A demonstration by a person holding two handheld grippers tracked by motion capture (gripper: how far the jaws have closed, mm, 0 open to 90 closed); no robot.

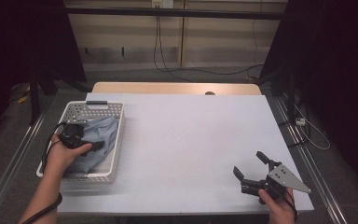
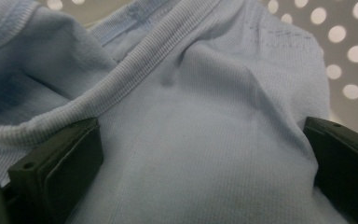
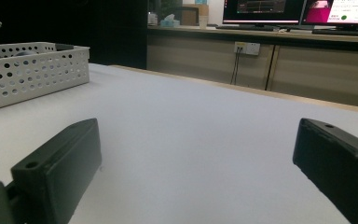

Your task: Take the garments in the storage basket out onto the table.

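So I'm barely started here. My left tool (image 1: 81, 140) is down in the white perforated basket (image 1: 94, 109) at the left of the high view, pushed into the light blue garment (image 1: 100, 135) that's bunched up inside it. In the left gripper view the jaws stand wide apart with a fat fold of the blue knit (image 2: 200, 140) between them, and the ribbed hem or collar band runs diagonally across the upper left of that frame. The fabric is pressing against both jaws, but they haven't closed on it, so I'd call it spread around the cloth, not gripping yet.

My right tool (image 1: 254, 173) is way over at the lower right of the high view, jaws also spread, holding nothing and sitting just above the bare desk (image 1: 191, 140). Its own view looks low across the white surface with the basket (image 3: 32, 70) at the upper left.

Where that leaves things, as far as I can judge: the garment is still entirely in the basket, nothing is lifted and nothing is on the desk. What's left is basically everything: pinch the fold, pull the thing up and out, get it onto the open surface, and probably bring the right side in to help.
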